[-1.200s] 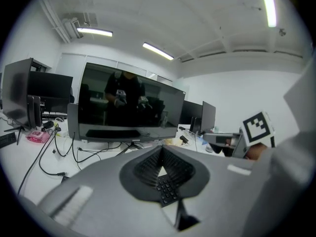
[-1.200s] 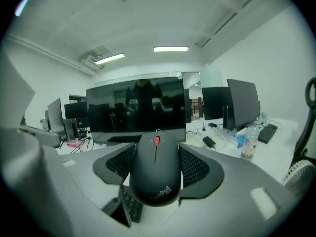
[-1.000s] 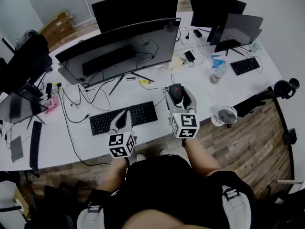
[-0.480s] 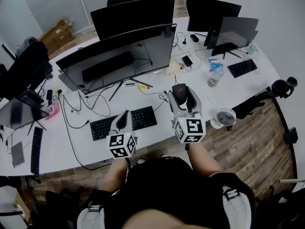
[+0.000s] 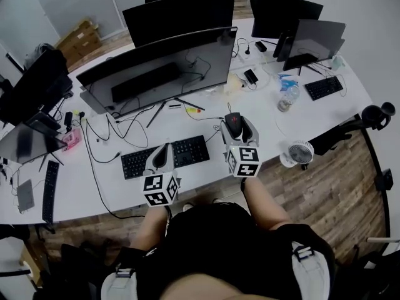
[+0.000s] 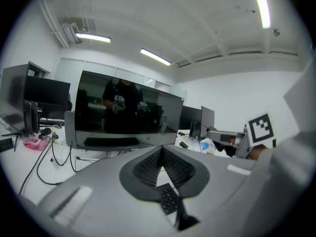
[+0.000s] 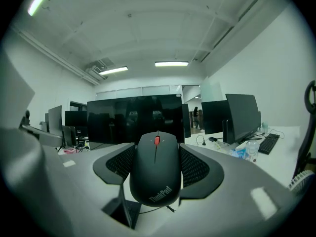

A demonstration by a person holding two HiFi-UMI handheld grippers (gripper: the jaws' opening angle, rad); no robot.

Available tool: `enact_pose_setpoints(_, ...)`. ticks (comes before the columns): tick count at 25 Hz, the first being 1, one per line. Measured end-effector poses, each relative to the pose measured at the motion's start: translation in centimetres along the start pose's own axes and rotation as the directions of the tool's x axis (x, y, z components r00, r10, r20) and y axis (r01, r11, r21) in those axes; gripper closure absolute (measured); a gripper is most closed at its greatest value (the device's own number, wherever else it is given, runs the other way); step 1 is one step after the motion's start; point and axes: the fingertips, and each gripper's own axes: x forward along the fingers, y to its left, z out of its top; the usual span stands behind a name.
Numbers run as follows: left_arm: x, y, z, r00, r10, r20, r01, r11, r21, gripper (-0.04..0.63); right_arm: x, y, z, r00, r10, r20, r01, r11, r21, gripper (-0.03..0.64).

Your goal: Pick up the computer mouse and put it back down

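Pinching the computer mouse [image 7: 155, 169] by its sides, my right gripper [image 5: 235, 126] should lower it level, letting go only once it sits flat on the desk [image 5: 200, 172] beside the keyboard [image 5: 187, 150]. My left gripper [image 6: 160, 151], jaws pressed together, hovers over that keyboard.

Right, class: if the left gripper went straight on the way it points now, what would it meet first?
Probably the wide monitor: the left gripper points over the keyboard toward its screen, though depth is hard to judge.
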Motion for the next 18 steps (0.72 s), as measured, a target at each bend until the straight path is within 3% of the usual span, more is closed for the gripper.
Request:
enact_pose_setpoints(8,-1.2,1.6,-0.6,0.999,0.043,-0.020,-0.043,0.999,-0.002,0.541,2.2,-0.1,-11.4,0.972,0.015,-0.233,-0.011,1.000,0.019,0.345)
enact_pose_setpoints(18,-2.1,2.8,-1.5,0.996,0.070,-0.052,-0.070,0.998,-0.003,0.541,0.9,-0.4,-25.4,0.849,-0.008,-0.528,0.008,1.000,-0.003,0.344)
